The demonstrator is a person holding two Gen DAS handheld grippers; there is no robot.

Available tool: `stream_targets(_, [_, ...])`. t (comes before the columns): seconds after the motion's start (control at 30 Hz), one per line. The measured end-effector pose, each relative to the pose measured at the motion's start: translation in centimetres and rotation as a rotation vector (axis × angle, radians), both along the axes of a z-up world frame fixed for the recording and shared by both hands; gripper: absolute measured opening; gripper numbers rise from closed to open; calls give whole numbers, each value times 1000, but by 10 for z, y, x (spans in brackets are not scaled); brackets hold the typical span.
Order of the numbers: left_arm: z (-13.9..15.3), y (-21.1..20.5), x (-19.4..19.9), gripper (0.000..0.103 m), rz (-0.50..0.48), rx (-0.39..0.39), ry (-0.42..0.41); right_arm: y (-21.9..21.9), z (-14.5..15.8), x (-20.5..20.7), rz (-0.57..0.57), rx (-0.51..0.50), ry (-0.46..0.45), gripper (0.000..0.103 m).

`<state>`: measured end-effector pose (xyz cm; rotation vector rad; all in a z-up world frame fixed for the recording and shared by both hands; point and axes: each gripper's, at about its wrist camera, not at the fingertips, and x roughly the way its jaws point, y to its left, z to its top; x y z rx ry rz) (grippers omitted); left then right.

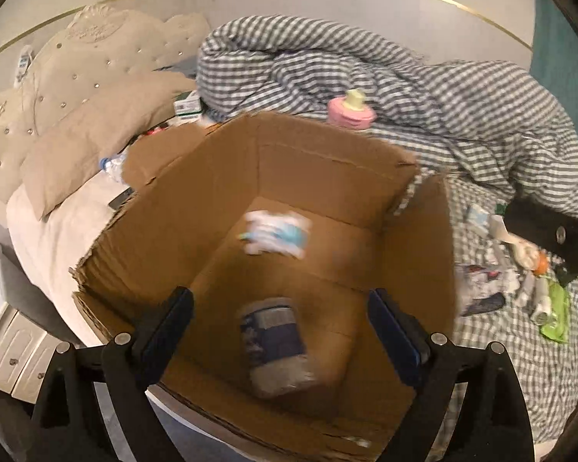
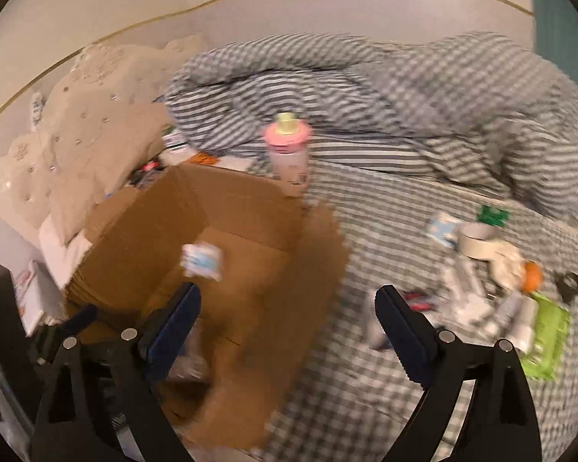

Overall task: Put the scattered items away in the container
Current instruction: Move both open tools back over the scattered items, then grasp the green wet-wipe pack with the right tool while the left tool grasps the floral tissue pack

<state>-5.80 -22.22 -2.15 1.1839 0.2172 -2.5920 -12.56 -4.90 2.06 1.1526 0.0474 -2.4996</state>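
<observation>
The left gripper (image 1: 279, 331) hangs with its jaws wide apart over a corrugated cardboard box (image 1: 196, 208) holding a blurred cylindrical jar (image 1: 275, 346) and a soft white-blue packet (image 1: 275, 233). The right gripper (image 2: 287, 325), equally spread and empty, points at the gingham bedsheet (image 2: 366, 365) beside the box; a tape roll (image 2: 478, 239) and green wipes pack (image 2: 545, 340) lie scattered nearby.

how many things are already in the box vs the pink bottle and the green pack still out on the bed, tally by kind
Inside the cardboard box:
white and blue packet: 1
dark blue wrapped pack: 1
Outside, on the bed:
pink bottle: 1
green pack: 1
tape roll: 1
Total: 5. The blurred pile of small items beside the green pack cannot be counted.
</observation>
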Motion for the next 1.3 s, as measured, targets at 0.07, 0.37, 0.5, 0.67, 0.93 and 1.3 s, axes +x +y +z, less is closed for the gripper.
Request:
stream_targets(0.07, [4, 16, 1, 95, -22, 4, 13, 29, 3, 9, -48, 6, 12, 92])
stream_targets(0.37, [11, 121, 4, 102, -157, 17, 60, 196, -4, 44, -304, 21, 8, 92])
stream_targets(0.5, [-2, 164, -1, 103, -210, 9, 37, 259, -20, 49, -406, 12, -8, 92])
stream_targets(0.67, [-24, 207, -19, 103, -267, -31, 19, 310, -49, 52, -429, -33, -21, 92])
stream_targets(0.93, [-68, 231, -73, 103, -364, -96, -46, 349, -93, 22, -467, -17, -104, 92])
stream_targets(1.3, [-122, 229, -127, 103, -395, -102, -128, 349, -130, -41, -472, 41, -177, 92])
